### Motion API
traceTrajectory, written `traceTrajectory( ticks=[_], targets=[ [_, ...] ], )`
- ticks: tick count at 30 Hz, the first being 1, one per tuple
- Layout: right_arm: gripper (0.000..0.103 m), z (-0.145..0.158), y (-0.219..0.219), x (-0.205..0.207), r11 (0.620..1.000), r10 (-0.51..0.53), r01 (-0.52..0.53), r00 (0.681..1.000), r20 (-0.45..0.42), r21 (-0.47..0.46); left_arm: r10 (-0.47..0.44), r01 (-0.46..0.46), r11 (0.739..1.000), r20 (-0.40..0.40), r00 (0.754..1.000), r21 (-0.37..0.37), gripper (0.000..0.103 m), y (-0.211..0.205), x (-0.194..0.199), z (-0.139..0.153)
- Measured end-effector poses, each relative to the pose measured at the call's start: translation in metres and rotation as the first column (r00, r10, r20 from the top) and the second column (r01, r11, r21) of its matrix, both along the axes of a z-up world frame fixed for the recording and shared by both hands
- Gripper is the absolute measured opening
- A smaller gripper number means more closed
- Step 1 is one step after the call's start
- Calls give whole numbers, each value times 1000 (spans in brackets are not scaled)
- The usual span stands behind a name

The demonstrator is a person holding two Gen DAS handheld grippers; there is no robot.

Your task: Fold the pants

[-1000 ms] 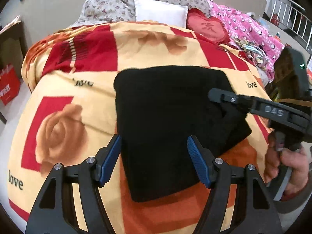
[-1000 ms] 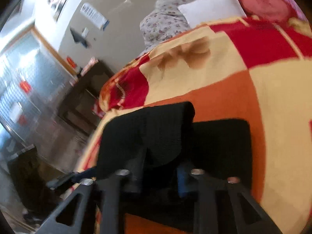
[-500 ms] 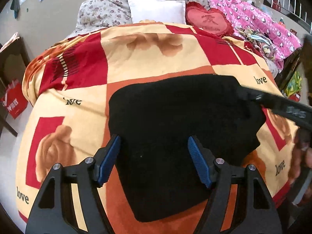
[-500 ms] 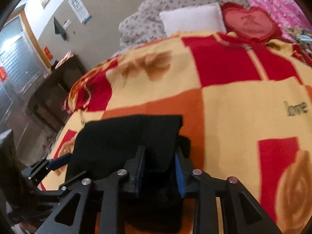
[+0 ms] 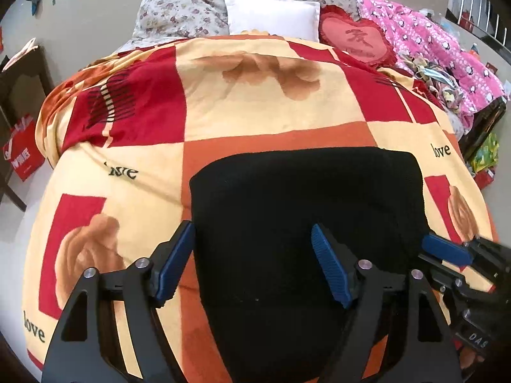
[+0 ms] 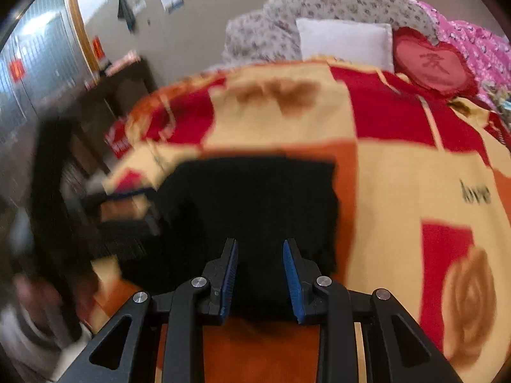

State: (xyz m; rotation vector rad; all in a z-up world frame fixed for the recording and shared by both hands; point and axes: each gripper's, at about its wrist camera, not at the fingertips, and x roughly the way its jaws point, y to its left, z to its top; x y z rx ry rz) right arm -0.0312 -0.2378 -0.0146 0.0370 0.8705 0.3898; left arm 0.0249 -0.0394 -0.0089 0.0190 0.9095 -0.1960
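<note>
We see the folded black knit pants point(image 5: 303, 223) lying flat as a compact, roughly rectangular bundle on the bed, on top of a fleece blanket point(image 5: 255, 102) checked in red, orange and cream with rose prints. In the left wrist view the pants fill the centre and reach down to 6 o'clock.

Our left gripper point(image 5: 252, 265) stands wide, its blue ribbed pads apart over the near part of the pants; it holds nothing, and the left pad sits at the bundle's left edge.

Our right gripper point(image 6: 260, 276) is parted more narrowly, nothing clamped between its blue pads, with the pants' near edge lying just ahead of it. This view is blurred, so we cannot tell whether the pads touch the cloth. In the left view that gripper shows at 4 o'clock, beside the bundle's right edge.

At 12 o'clock, at the head of the bed, we see a white square pillow point(image 5: 271, 16) against a floral quilt point(image 5: 179, 9), with a red heart-shaped cushion point(image 5: 357, 40) at 1 o'clock.
</note>
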Motion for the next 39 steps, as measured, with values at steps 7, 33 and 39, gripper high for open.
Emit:
traceTrajectory(
  ticks=[7,33,39],
  targets=[
    [28,20,-5,2,1000,1,-2,1000,17,29,24,-25,1000,-13,1000,-19,75,4,3,4],
    [30,26,-5,39,998,-67,67,997,44,6,77,-79,996,-32,996,-49,81,12,14,6],
    [33,11,3,5,996,-19,22,999,34,-91,81,-82,996,-15,997,-23,81,12,-3,7]
  ],
)
